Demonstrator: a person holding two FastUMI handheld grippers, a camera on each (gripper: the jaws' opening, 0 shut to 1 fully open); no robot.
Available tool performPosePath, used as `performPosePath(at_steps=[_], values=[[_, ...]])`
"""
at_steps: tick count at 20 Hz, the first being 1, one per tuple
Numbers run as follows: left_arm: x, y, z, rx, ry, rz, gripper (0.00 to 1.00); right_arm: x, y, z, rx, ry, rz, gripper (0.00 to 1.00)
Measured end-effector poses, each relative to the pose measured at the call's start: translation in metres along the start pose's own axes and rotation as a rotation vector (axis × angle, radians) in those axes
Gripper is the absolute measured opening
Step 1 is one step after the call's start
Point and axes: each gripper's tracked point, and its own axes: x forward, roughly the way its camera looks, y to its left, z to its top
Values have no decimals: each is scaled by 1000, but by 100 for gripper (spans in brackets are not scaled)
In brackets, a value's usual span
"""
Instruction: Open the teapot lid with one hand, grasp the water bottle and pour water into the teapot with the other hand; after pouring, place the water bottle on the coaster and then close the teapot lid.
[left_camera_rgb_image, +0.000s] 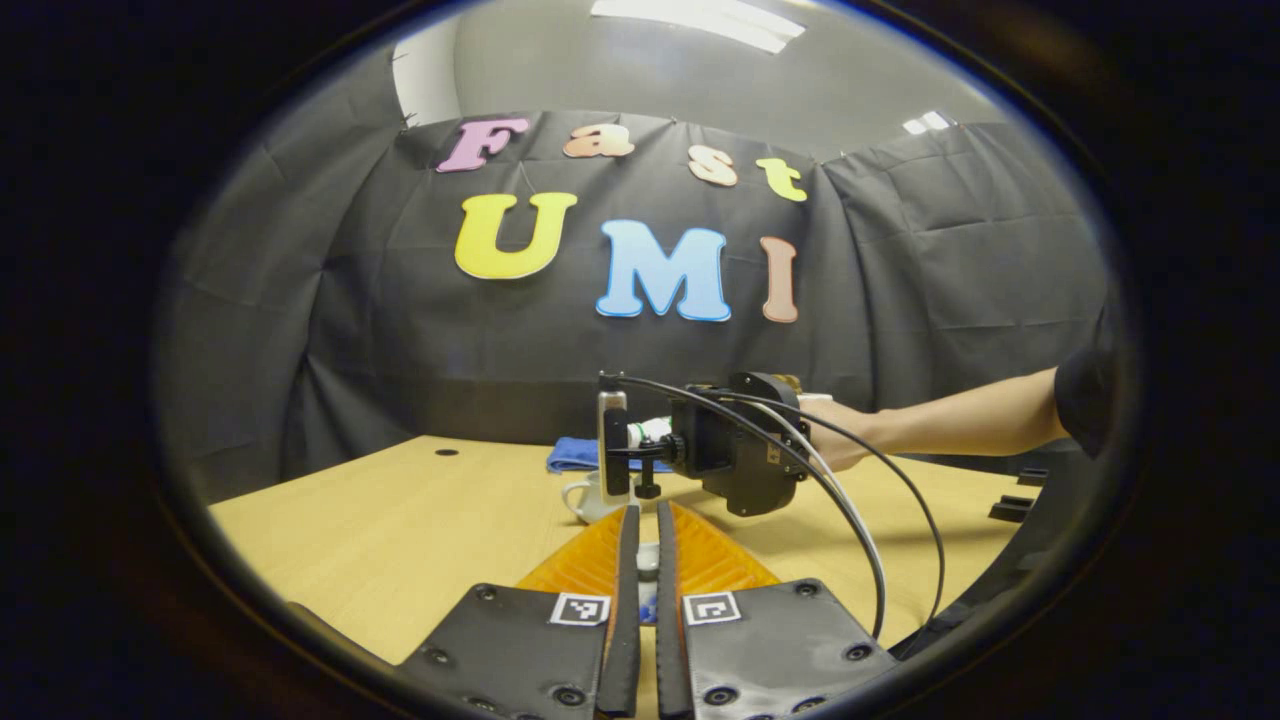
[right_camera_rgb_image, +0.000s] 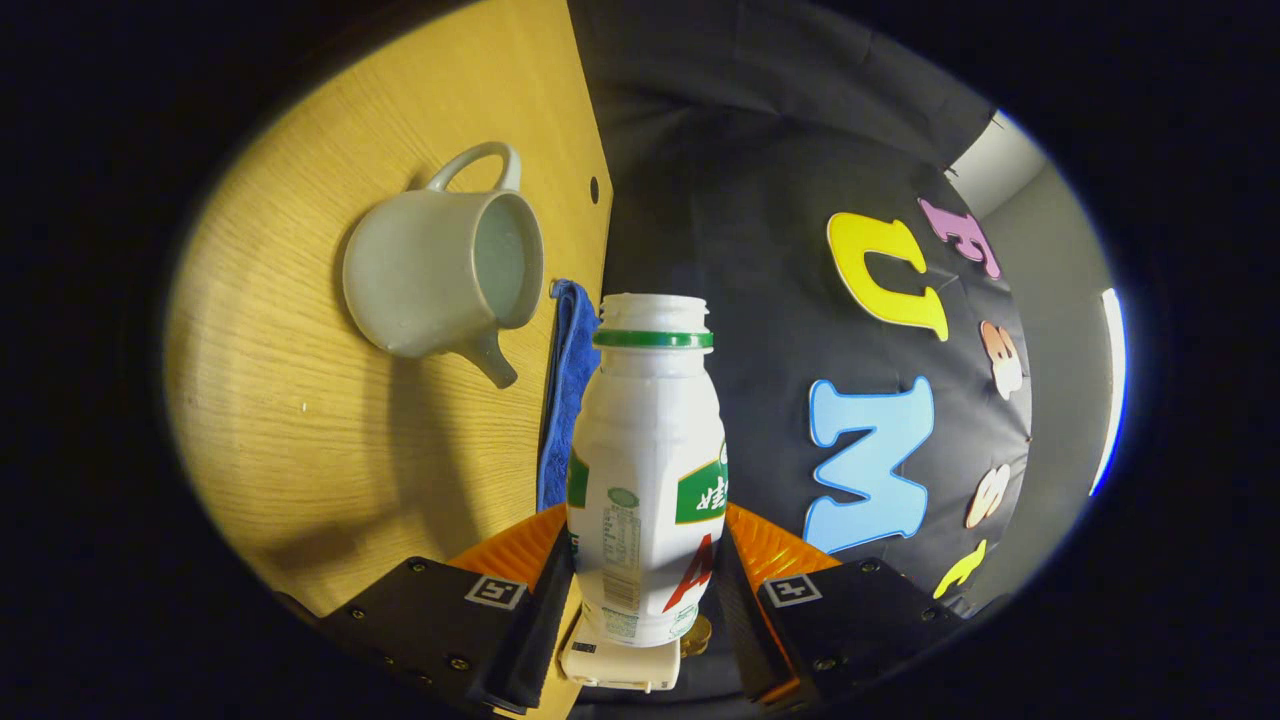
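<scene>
In the right gripper view my right gripper (right_camera_rgb_image: 645, 545) is shut on a white water bottle (right_camera_rgb_image: 645, 450) with a green neck ring and no cap. The bottle lies tilted sideways, its mouth toward the white teapot (right_camera_rgb_image: 440, 270), which stands open with water inside. In the left gripper view my left gripper (left_camera_rgb_image: 646, 512) is held above the table, its fingers nearly together on a small white piece (left_camera_rgb_image: 648, 558), apparently the teapot lid. Beyond it the right gripper (left_camera_rgb_image: 640, 445), held by a hand (left_camera_rgb_image: 835, 435), tips the bottle (left_camera_rgb_image: 652, 430) over the teapot (left_camera_rgb_image: 585, 497).
A blue cloth pad (right_camera_rgb_image: 568, 390) lies on the wooden table (right_camera_rgb_image: 300, 420) just behind the teapot, near the far edge by the black wall. Cables (left_camera_rgb_image: 860, 520) trail from the right gripper. A small hole (left_camera_rgb_image: 447, 452) marks the tabletop at the left.
</scene>
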Motion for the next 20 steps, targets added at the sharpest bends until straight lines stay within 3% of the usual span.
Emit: performPosePath(at_steps=[1, 2, 5, 6, 8, 17, 18, 19, 20], values=[[-1, -1, 2, 4, -1, 1, 17, 0, -2, 2, -19, -2, -5, 71], [0, 1, 2, 8, -1, 4, 13, 0, -3, 1, -33, -6, -11, 71], [-1, 4, 1, 6, -3, 15, 13, 1, -8, 4, -73, -17, -28, 71], [-1, 4, -2, 3, 1, 15, 17, 1, -11, 4, -93, -19, -40, 71], [0, 3, -6, 1, 17, 12, 13, 1, -16, 6, -132, -24, -64, 71], [-1, 3, -5, 15, 20, 13, 17, 9, -24, 11, -214, -40, -88, 71], [1, 4, -5, 14, 20, 14, 13, 10, -25, 12, -221, -42, -91, 71], [1, 4, -4, 13, 19, 16, 17, 9, -25, 11, -229, -42, -91, 71], [1, 5, -4, 13, 18, 16, 13, 10, -26, 11, -238, -43, -94, 71]])
